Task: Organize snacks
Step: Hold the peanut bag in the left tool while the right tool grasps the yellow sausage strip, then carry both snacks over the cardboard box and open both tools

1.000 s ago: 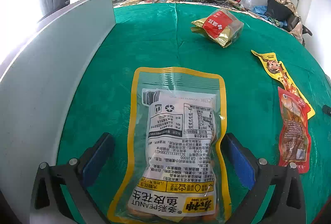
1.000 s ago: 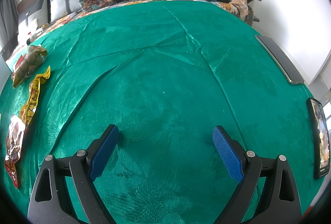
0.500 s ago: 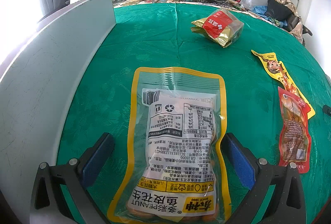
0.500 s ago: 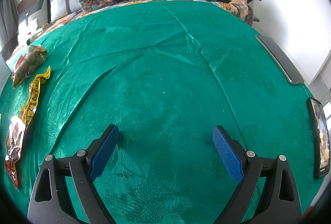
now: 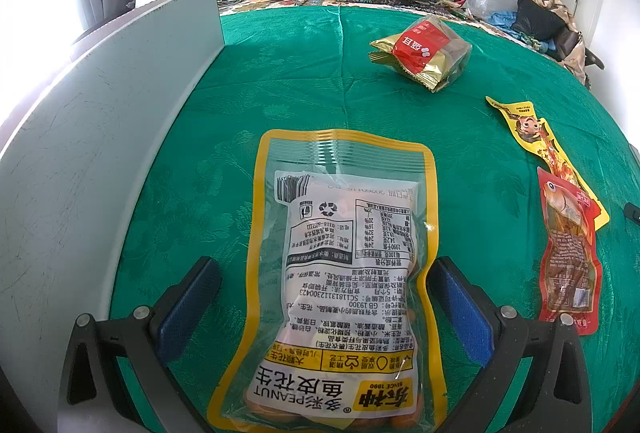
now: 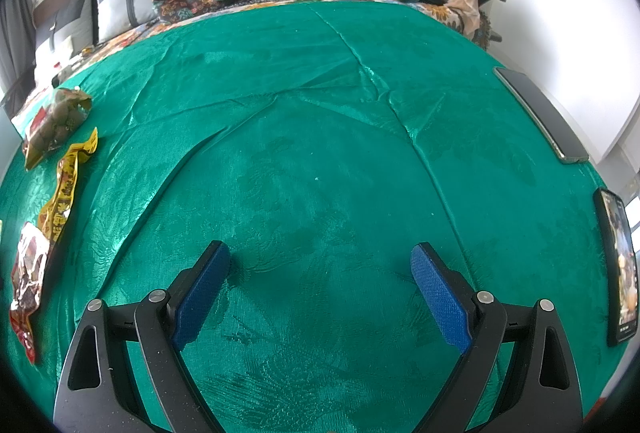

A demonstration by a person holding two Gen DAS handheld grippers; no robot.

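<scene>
Peanut bag (image 5: pixel 340 273) lies flat on the green tablecloth (image 5: pixel 280 85), dead centre between the fingers of our left gripper (image 5: pixel 324 297), its long axis running straight away from us, in line w/ the fingers. Its near end sits in the gap between the blue pads (image 5: pixel 192 297); the right pad looks to be just at the bag's yellow edge, the left pad stands a bit clear, so jaws are wide and nothing is gripped yet. We judge the left is the arm for this pick: closing across the bag's short width should catch it w/o turning. Our right gripper (image 6: pixel 320 289) hovers over bare cloth, fingers spread wide, empty, well apart from any snack. The bag is clear plastic w/ a yellow border, back side up, white label panel w/ barcode and small print, "PEANUT" on the near end, orange-brown nuts showing at the bottom; film looks slick and crinkly, prob. slips if pinched lightly. A pale panel (image 5: pixel 100 153) stands just left of it. Further off to the right: red-and-gold pouch (image 5: pixel 424 53), yellow strip pack (image 5: pixel 528 129), red fish-snack pack (image 5: pixel 568 245).
</scene>
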